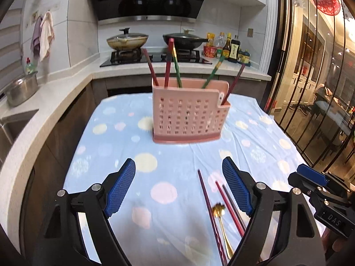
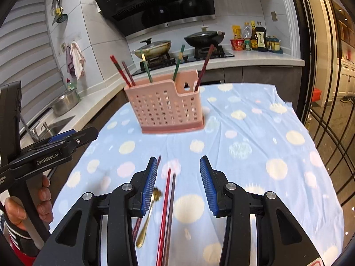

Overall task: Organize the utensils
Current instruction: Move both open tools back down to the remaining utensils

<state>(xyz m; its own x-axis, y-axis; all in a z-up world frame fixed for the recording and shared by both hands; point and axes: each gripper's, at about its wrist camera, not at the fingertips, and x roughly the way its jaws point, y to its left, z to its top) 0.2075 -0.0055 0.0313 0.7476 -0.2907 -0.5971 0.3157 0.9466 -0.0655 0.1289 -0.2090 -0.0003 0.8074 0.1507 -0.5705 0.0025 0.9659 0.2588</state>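
A pink perforated utensil holder point(image 1: 190, 119) point(image 2: 168, 110) stands on the dotted blue cloth point(image 1: 124, 137) with several chopsticks upright in it. Nearer me, loose on the cloth, lie a dark purple chopstick point(image 1: 208, 201), a red chopstick point(image 1: 228, 208) point(image 2: 165, 210), a brown chopstick point(image 2: 172, 206) and a gold spoon point(image 1: 218, 209) point(image 2: 150, 212). My left gripper point(image 1: 178, 164) hangs wide open over bare cloth, left of these. My right gripper point(image 2: 178, 161) is open above them, and the red and brown chopsticks show in the gap between its jaws, untouched.
Behind the table runs a counter with a stove, two lidded pans point(image 1: 127, 41) and sauce bottles point(image 1: 230, 48). A steel pot point(image 1: 21, 90) sits by the sink on the left. Glass doors point(image 1: 310, 88) close off the right side. A hand point(image 2: 20, 208) holds the left gripper's handle.
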